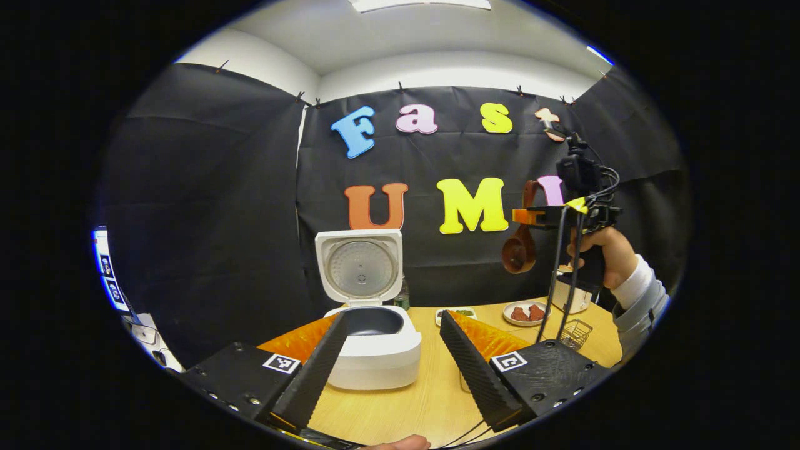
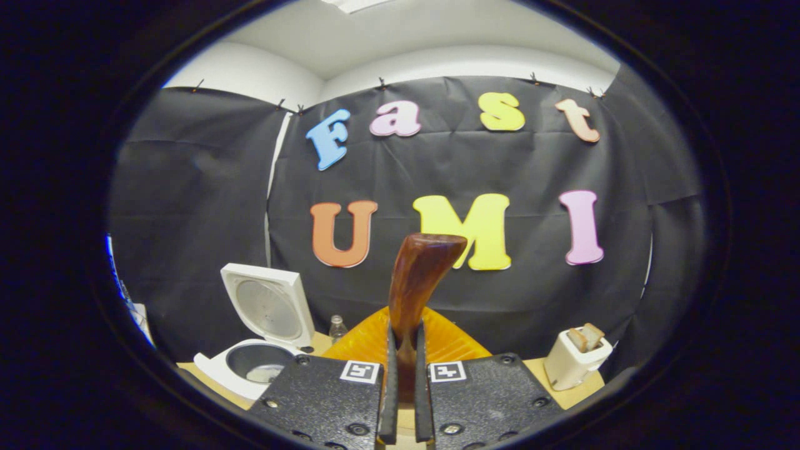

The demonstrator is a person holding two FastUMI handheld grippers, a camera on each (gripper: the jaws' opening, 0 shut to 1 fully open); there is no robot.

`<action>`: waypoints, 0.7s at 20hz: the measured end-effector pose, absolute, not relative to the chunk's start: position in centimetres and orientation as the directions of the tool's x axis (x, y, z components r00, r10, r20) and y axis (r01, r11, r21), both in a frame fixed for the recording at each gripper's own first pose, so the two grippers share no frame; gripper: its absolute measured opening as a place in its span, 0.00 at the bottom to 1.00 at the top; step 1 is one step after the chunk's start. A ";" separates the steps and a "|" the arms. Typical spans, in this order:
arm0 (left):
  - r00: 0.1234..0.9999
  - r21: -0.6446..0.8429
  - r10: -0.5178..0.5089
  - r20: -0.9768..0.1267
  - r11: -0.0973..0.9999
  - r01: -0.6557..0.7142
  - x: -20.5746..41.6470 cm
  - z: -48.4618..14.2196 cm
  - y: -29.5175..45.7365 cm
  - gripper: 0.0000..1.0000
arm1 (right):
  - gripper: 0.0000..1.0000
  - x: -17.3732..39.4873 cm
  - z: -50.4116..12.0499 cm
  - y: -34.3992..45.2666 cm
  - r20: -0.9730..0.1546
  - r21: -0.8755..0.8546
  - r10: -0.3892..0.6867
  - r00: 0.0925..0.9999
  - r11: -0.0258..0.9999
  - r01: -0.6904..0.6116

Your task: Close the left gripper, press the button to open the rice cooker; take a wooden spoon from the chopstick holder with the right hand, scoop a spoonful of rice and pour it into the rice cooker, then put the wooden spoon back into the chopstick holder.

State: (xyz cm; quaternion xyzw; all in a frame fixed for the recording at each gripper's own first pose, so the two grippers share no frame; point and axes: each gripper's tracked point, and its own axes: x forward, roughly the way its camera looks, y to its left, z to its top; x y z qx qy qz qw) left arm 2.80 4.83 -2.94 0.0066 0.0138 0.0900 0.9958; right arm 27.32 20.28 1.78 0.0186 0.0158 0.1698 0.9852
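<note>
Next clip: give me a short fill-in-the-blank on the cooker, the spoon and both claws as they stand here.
1. The lid of the rice cooker stands ____.
2. The right claw is shut on the handle of the wooden ____.
3. The fingers of the left claw are spread ____, holding nothing.
4. On the table, the white toaster holds slices of ____.

Missing words: open; spoon; apart; bread
</note>
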 end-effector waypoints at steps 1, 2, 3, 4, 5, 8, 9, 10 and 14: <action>0.986 0.013 0.165 -0.022 0.986 -0.164 3.3 -2.7 3.9 0.95 | 0.16 27.3 1.8 18.4 -0.026 0.037 0.322 0.946 0.946 -0.321; 0.989 0.012 0.149 -0.020 0.989 -0.149 4.0 -2.5 2.7 0.95 | 0.16 27.2 2.1 16.4 -0.021 0.043 0.303 0.953 0.952 -0.302; 0.990 0.013 0.137 -0.020 0.990 -0.137 4.7 -2.4 1.7 0.95 | 0.16 26.9 2.4 14.5 -0.012 0.050 0.288 0.958 0.957 -0.287; 0.992 0.016 0.128 -0.017 0.992 -0.128 5.3 -2.2 0.9 0.95 | 0.19 26.5 2.6 12.7 -0.008 0.052 0.273 0.962 0.961 -0.272; 0.993 0.017 0.117 -0.014 0.993 -0.117 5.7 -2.1 0.0 0.95 | 0.16 26.1 2.2 11.3 -0.007 0.059 0.258 0.966 0.964 -0.257; 0.997 0.013 0.079 0.000 0.997 -0.079 6.7 -1.9 -2.3 0.95 | 0.17 25.0 2.4 7.7 -0.005 0.077 0.235 0.972 0.969 -0.234; 0.998 0.010 0.069 0.005 0.998 -0.069 7.0 -1.8 -2.9 0.95 | 0.17 24.8 2.0 6.8 -0.009 0.081 0.226 0.974 0.971 -0.225; 0.998 0.008 0.058 0.006 0.998 -0.058 7.2 -1.7 -3.5 0.95 | 0.17 24.5 1.4 6.0 -0.016 0.080 0.218 0.976 0.973 -0.216; 0.999 0.019 0.050 0.007 0.999 -0.050 7.9 -2.3 -4.1 0.95 | 0.17 23.8 -2.0 3.4 -0.042 0.073 0.163 0.986 0.984 -0.160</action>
